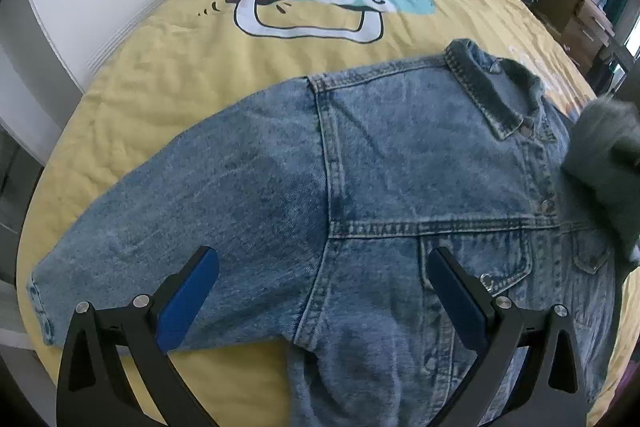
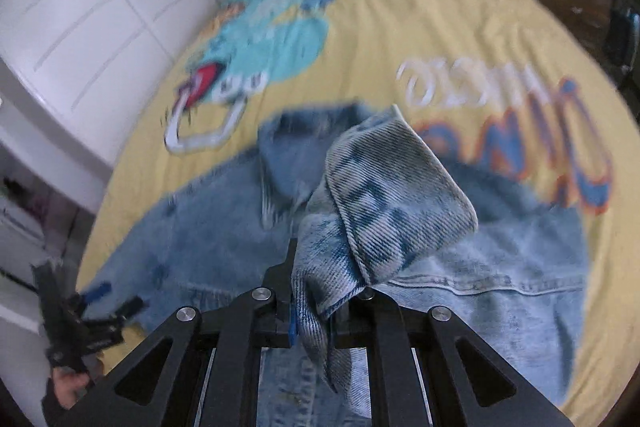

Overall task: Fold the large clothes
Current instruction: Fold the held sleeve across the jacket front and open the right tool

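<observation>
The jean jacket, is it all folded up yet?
Not yet. The denim jacket lies mostly spread on the yellow bedspread, one sleeve stretched out flat. The right gripper is shut on the other sleeve's end, lifting it.

**Right gripper clamped on a raised denim sleeve**

Your right gripper (image 2: 320, 291) is closed on a bunched fold of the denim jacket (image 2: 500, 267) — the sleeve end (image 2: 392, 195) stands up above the fingers, its pale inside showing. The rest of the jacket lies spread on the yellow bedspread (image 2: 400, 27). Your left gripper (image 2: 116, 301) hovers at lower left — blurred, fingers apart.
</observation>
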Motion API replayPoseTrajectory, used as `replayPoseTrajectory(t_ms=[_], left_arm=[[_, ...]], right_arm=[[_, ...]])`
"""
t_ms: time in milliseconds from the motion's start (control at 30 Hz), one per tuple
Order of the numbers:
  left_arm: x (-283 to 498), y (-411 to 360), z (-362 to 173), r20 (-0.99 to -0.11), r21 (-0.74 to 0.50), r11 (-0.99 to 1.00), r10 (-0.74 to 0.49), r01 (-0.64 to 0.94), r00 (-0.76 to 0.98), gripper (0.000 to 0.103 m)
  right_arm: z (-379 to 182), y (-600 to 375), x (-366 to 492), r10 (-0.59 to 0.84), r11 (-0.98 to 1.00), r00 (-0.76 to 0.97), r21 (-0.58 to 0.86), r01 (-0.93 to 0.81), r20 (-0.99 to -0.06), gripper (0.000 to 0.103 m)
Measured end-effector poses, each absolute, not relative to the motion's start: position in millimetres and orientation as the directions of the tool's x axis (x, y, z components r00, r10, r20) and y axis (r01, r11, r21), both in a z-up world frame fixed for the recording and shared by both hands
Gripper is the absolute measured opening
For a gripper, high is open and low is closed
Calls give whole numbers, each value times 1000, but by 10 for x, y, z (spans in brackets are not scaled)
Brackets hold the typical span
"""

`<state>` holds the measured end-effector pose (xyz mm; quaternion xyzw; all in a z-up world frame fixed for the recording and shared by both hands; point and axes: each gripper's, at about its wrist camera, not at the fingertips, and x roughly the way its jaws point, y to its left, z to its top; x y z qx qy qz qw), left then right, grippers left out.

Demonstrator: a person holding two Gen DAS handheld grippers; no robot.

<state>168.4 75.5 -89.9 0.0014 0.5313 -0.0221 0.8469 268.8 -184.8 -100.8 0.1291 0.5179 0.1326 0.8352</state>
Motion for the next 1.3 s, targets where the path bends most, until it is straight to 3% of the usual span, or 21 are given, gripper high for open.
replayPoseTrajectory(t_ms=[200, 367, 467, 500, 533, 600, 867, 1100, 1300], left_arm=[[1644, 763, -1020, -911, -5, 999, -26, 50, 411, 102], [1621, 827, -1029, -916, -18, 1000, -26, 24, 401, 102], [1623, 851, -1000, -915, -29, 1000, -31, 10, 403, 102], [1625, 853, -989, -914, -29, 1000, -30, 9, 404, 102], [1622, 845, -967, -913, -25, 1000, -26, 9, 406, 102], [1624, 818, -937, -913, -15, 1000, -19, 14, 409, 102], [1657, 537, -831, -906, 6, 998, -23, 67, 422, 102], [1777, 15, -843, -919, -30, 987, -90, 159, 384, 102], [1989, -577, -980, -940, -30, 968, -112, 249, 321, 102]], right_arm=[[-1678, -1459, 2682, 311, 950, 295, 295, -98, -904, 13], [-1817, -1383, 2623, 281, 959, 277, 263, -101, -919, 16], [-1816, -1335, 2610, 269, 963, 269, 249, -105, -925, 25], [-1809, -1321, 2598, 261, 965, 262, 240, -110, -929, 35], [-1793, -1315, 2584, 261, 964, 255, 238, -116, -931, 55], [-1715, -1356, 2536, 239, 969, 259, 214, -120, -936, 81], [-1477, -1858, 2131, 229, 972, 313, 202, -116, -922, 87], [-1508, -2691, 1704, 134, 986, 356, 161, 48, -925, 92], [-1617, -3194, 1447, 138, 965, 361, 207, 160, -922, 92]])
